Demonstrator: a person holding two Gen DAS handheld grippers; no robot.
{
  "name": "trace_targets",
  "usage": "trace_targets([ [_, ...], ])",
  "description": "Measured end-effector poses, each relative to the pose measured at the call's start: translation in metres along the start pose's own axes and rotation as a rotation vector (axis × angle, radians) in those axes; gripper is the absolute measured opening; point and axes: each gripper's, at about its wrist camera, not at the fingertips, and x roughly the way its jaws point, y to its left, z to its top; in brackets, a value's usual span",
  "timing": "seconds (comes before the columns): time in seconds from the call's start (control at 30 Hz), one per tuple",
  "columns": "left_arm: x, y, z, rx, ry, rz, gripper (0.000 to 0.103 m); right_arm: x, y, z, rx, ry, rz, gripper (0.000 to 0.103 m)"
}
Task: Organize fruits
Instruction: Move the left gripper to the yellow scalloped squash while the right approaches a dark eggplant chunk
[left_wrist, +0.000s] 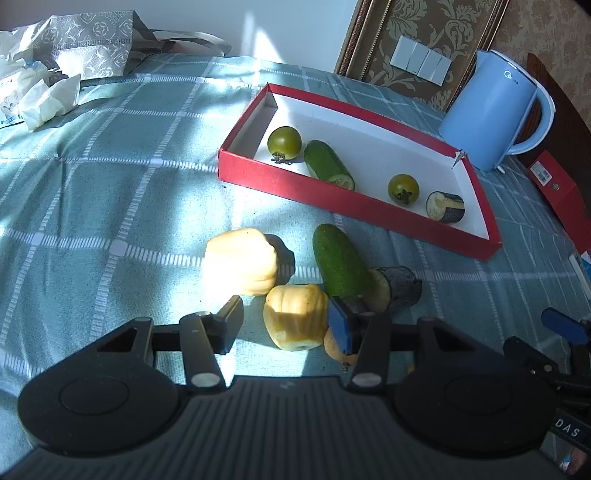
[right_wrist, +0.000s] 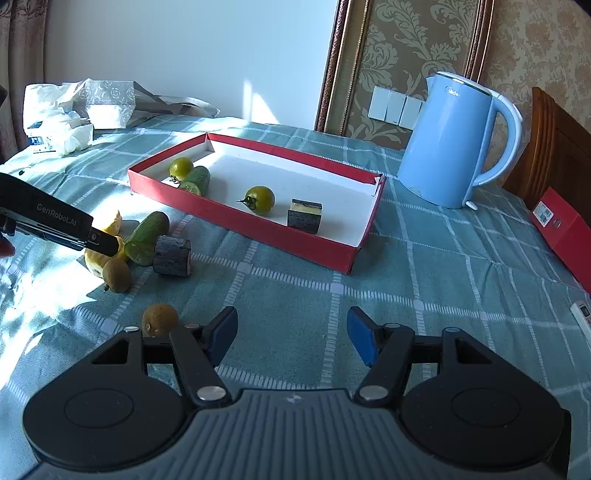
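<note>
A red box (left_wrist: 280, 186) with a white floor holds two green tomatoes (left_wrist: 284, 142), a cucumber half (left_wrist: 327, 164) and an eggplant piece (left_wrist: 445, 206). On the checked cloth in front of it lie two yellow peeled pieces, a cucumber half (left_wrist: 340, 264), an eggplant piece (left_wrist: 400, 286) and a brown kiwi (left_wrist: 334, 349). My left gripper (left_wrist: 286, 325) is open around the nearer yellow piece (left_wrist: 295, 314); its left pad stands clear of it. My right gripper (right_wrist: 293, 334) is open and empty over bare cloth, with another kiwi (right_wrist: 159, 319) just to its left.
A blue kettle (right_wrist: 448, 144) stands right of the box. A paper bag and crumpled tissues (right_wrist: 66, 118) lie at the far left. A red folder (right_wrist: 565, 229) and a wooden chair sit at the right edge. The left gripper's arm (right_wrist: 51, 219) reaches in from the left.
</note>
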Motion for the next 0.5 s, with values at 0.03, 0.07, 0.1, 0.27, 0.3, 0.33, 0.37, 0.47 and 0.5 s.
trace_targets([
  [0.03, 0.001, 0.0, -0.001, 0.007, 0.009, -0.005, 0.045, 0.001, 0.0, 0.0, 0.002, 0.001, 0.0, 0.065],
  [0.07, 0.002, 0.0, -0.001, 0.009, 0.013, -0.012, 0.044, 0.002, -0.001, 0.001, 0.002, 0.002, 0.002, 0.065],
  [0.1, 0.002, 0.0, -0.002, 0.011, 0.013, -0.016, 0.044, 0.003, -0.001, 0.001, 0.001, 0.003, 0.003, 0.065],
  [0.27, 0.007, -0.004, -0.001, 0.022, 0.025, -0.022, 0.043, 0.005, 0.001, 0.002, -0.009, 0.005, 0.012, 0.065],
  [0.3, 0.008, -0.005, -0.001, 0.025, 0.023, -0.019, 0.043, 0.005, 0.001, 0.002, -0.011, 0.005, 0.012, 0.065],
  [0.33, 0.01, -0.006, -0.001, 0.026, 0.025, -0.019, 0.043, 0.006, 0.001, 0.002, -0.011, 0.006, 0.011, 0.065],
  [0.37, 0.011, -0.007, 0.0, 0.027, 0.027, -0.017, 0.043, 0.006, 0.0, 0.002, -0.01, 0.007, 0.012, 0.065],
  [0.47, 0.014, -0.011, 0.0, 0.043, 0.029, -0.011, 0.043, 0.007, -0.001, 0.002, -0.007, 0.009, 0.011, 0.065],
  [0.5, 0.014, -0.012, 0.0, 0.05, 0.029, -0.006, 0.043, 0.007, -0.001, 0.001, -0.004, 0.01, 0.01, 0.065],
])
